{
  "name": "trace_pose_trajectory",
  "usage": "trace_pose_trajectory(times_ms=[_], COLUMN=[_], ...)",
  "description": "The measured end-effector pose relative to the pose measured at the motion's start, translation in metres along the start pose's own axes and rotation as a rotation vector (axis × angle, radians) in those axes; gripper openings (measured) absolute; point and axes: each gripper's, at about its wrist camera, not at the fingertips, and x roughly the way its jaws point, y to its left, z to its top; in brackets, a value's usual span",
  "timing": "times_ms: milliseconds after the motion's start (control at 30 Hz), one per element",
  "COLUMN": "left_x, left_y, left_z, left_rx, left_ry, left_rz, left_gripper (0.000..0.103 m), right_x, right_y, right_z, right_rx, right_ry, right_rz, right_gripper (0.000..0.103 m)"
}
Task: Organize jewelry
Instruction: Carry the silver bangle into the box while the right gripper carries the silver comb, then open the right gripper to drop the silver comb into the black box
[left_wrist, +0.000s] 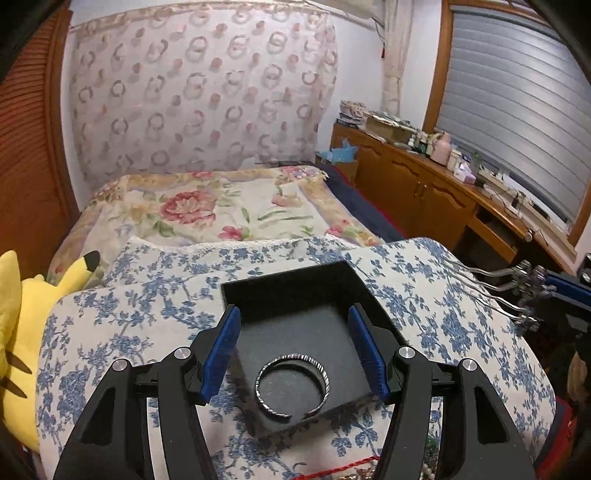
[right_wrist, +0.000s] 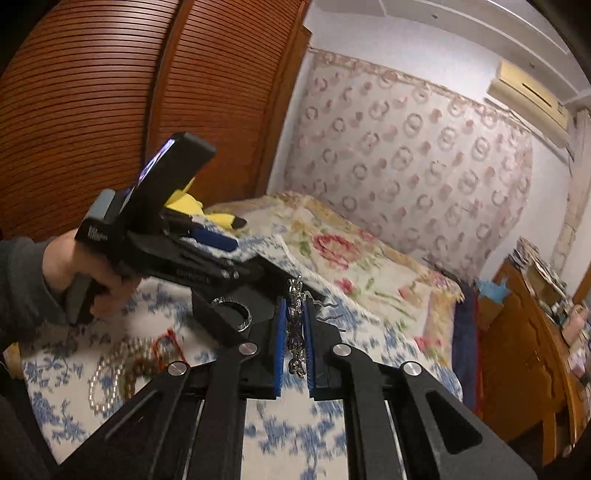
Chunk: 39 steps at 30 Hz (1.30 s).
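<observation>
Right wrist alone shows pearl necklace; left wrist, bangle

A yellow plush toy lies left of the bed; a wooden cabinet stands right of the bed.

**Dim warm room, sharp left view, smeared right view**

Soft indoor light, no hard shadows. Fisheye bending curves the wardrobe and window blind, with dark corners. The floral cloth and pearls smear with motion blur; the silver bangle glints crisply
</observation>
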Motion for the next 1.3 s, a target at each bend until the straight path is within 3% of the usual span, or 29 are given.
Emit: trace_pose_trajectory(times_ms=[267,467,667,733,967,1100,1300], left_x=[-0.025,-0.045,-0.058,-0.061,-0.076,-0.083,-0.088], left_y=[0.024,0.035,0.047,0.048,0.048,0.04,0.03], left_z=[-0.017,-0.044,-0.065,-0.069,-0.092,-0.105,-0.117], left_rx=[-0.021,-0.012,-0.039,-0.04,-0.053,-0.042,-0.035], left_ry=[-0.07,-0.112,-0.085,-0.074,-0.031,-0.021,-0.006], left_rz=[0.073,0.119,0.106,0.108,0.086,0.077,0.056], left_gripper=[0.083,0.095,0.096,0.096,0.096,0.096,0.096], right_x=[0.057,0.102,0.131,0.132,0.11,0.077,0.058], right_y=[0.006,0.015,0.022,0.022,0.019,0.027,0.053], right_z=[0.011,0.006,-0.005,-0.008,-0.014,-0.023,-0.039], right_rx=[0.001,-0.004,0.01,0.033,0.113,0.179,0.185], right_ry=[0.015,0.095,0.177,0.181,0.157,0.122,0.153], right_rz=[0.071,0.076,0.055,0.066,0.078,0.159,0.258], right_gripper=[0.011,0.011,0.011,0.011,0.033,0.033,0.033])
